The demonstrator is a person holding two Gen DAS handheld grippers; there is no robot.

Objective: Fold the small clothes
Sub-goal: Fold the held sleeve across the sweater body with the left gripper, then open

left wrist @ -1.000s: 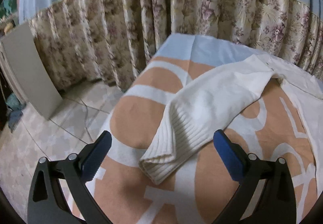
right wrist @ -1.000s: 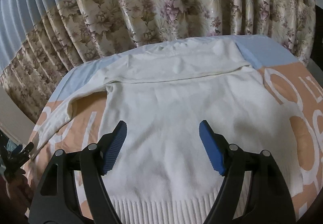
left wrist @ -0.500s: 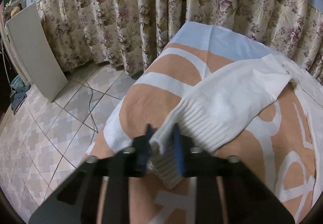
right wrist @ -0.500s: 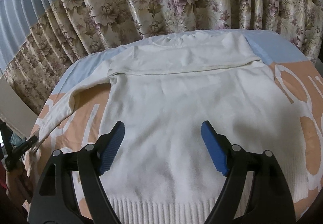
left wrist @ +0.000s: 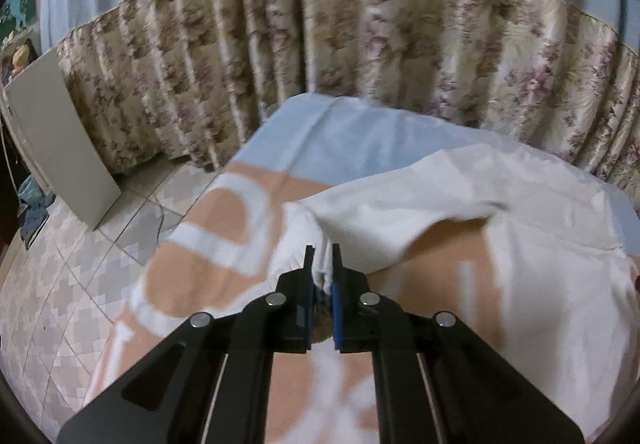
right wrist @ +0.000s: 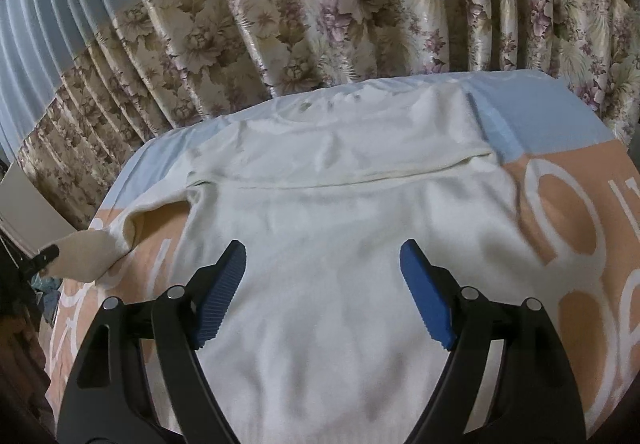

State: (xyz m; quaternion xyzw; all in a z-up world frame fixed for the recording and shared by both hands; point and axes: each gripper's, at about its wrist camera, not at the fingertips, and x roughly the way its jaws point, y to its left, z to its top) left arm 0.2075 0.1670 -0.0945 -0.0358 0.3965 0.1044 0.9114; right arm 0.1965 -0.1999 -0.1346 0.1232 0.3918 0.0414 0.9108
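Observation:
A cream knit sweater [right wrist: 340,228] lies flat on a bed with an orange, white and blue blanket [right wrist: 568,204]. Its right sleeve lies folded across the chest. My left gripper [left wrist: 323,258] is shut on the cuff of the left sleeve [left wrist: 400,220] and holds it lifted off the blanket. In the right wrist view that sleeve [right wrist: 88,256] hangs raised at the far left with the left gripper [right wrist: 47,255] clamped on its end. My right gripper [right wrist: 322,264] hovers open over the sweater's body, nothing between its blue pads.
Floral curtains [right wrist: 320,12] hang close behind the bed. A tiled floor [left wrist: 60,284] lies left of the bed, with a white board [left wrist: 52,136] leaning by the curtain and dark cloth beside it.
My left gripper closed on the sleeve cuff, then lifted it and carried it toward the sweater's body. My right gripper drifted slightly over the sweater, staying open.

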